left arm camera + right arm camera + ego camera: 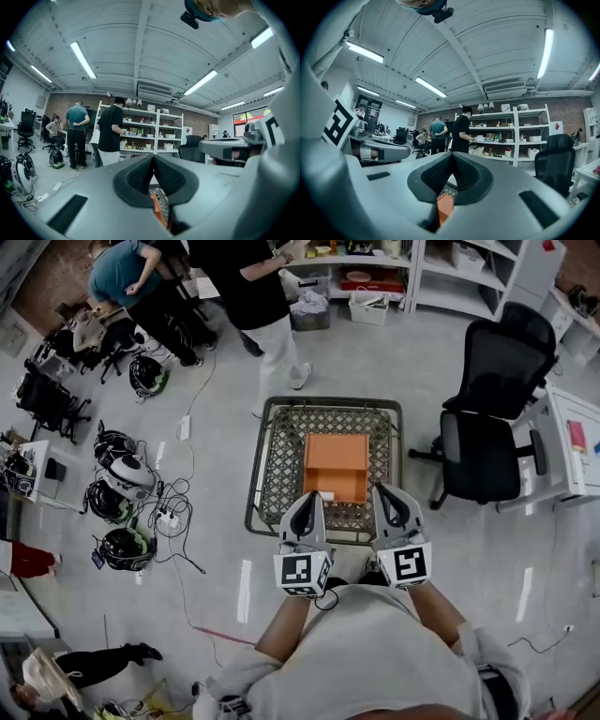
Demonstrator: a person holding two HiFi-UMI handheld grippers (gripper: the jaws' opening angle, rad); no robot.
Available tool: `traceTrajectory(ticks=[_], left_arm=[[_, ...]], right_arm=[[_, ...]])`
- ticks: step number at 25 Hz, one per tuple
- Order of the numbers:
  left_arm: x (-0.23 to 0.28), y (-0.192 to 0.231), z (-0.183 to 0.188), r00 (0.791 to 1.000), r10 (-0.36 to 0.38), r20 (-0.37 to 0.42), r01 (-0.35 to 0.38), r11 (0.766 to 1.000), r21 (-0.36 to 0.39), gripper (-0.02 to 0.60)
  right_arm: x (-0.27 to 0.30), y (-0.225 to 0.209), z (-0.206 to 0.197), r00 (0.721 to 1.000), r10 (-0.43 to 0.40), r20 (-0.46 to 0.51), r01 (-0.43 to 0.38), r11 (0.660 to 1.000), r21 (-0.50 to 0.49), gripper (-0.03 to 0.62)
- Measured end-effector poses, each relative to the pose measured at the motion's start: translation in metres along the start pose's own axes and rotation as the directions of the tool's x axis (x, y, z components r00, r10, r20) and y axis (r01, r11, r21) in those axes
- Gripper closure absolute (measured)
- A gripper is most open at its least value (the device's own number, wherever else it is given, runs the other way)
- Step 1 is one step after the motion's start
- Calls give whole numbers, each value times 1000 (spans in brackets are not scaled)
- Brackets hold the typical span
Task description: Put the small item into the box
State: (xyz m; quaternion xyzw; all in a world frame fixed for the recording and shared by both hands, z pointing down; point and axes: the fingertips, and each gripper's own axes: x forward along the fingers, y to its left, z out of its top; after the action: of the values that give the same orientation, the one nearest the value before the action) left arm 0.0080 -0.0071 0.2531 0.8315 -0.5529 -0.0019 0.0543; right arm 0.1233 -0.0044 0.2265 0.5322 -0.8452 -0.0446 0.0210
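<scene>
1. The orange box (336, 465) sits near the middle of the wire-mesh table (272, 465). It lies straight ahead of both grippers, and its near side faces the person.
2. The left gripper (312, 496) points forward with its tips at the box's near left corner. The right gripper (382, 489) points the same way, just outside the near right corner. They are about level, so neither is clearly nearer, though the left one lines up with the box more closely.
3. In the left gripper view, the fingers (140, 176) meet at the tips with nothing held between them. Only a sliver of the box shows below them.
4. In the right gripper view, the fingers (465, 173) are likewise closed on nothing, with the box low in the gap.
5. The box looks nearly square from above, so it has no clear long axis. Its sides run parallel to the table's edges.
6. I cannot pick out the small item with any certainty. A pale spot (326, 495) at the box's near edge, beside the left tips, might be it, but it is too small to tell.
7. Empty fingers at the box fit two cases: the item is already inside, or it is lying elsewhere and has yet to be picked up.
</scene>
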Motion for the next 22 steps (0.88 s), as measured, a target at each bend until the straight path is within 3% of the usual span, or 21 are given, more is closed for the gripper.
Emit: traceTrajectory(ticks=[22], left_arm=[[1, -10, 4, 1000, -26, 14, 26, 1000, 16, 574]], right_arm=[[-3, -1, -1, 1000, -3, -10, 3, 1000, -11, 591]])
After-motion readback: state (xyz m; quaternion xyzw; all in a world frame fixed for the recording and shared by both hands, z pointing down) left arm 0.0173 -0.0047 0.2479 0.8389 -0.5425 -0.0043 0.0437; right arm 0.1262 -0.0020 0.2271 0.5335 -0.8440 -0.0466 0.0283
